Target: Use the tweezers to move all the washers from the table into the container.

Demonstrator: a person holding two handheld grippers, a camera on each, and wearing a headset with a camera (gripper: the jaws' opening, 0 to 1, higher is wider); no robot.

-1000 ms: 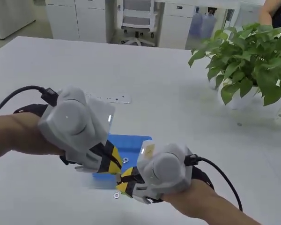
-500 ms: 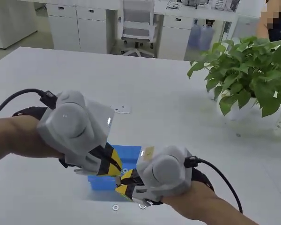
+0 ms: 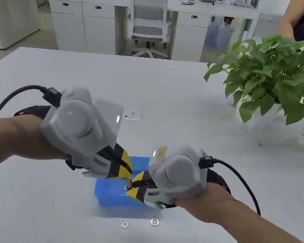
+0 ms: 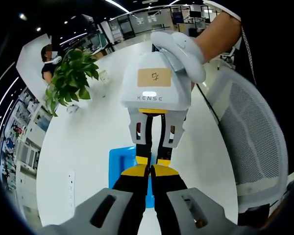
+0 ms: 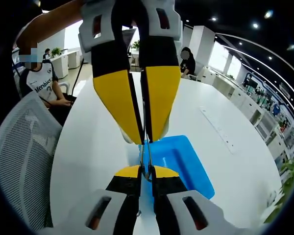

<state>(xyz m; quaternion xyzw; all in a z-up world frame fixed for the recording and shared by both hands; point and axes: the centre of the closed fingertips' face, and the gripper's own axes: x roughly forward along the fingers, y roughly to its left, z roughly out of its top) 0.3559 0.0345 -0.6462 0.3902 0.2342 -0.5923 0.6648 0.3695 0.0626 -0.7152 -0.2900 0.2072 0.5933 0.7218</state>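
My left gripper [image 3: 122, 173] and right gripper [image 3: 136, 188] meet tip to tip over the blue container [image 3: 109, 195]. In the right gripper view, thin metal tweezers [image 5: 143, 128] run from between the left gripper's [image 5: 143, 134] yellow jaws down into my right gripper's [image 5: 146, 172] own shut jaws, above the container [image 5: 182, 161]. A small ring-like shape shows at the tweezers' lower end; I cannot tell if it is a washer. In the left gripper view my left gripper [image 4: 150, 172] faces the right gripper [image 4: 152, 159]. Two washers [image 3: 124, 224] [image 3: 154, 221] lie on the table in front of the container.
A potted plant [image 3: 269, 66] stands at the table's right. A white power strip [image 3: 129, 117] lies beyond the container. Cabinets and an office chair [image 3: 149, 23] are behind the table. A mesh chair [image 5: 24, 156] and a seated person [image 5: 41, 83] are nearby.
The head camera has shifted. Both grippers have stayed tip to tip and now sit over the container's near right part; a second washer has come into view on the table in front.
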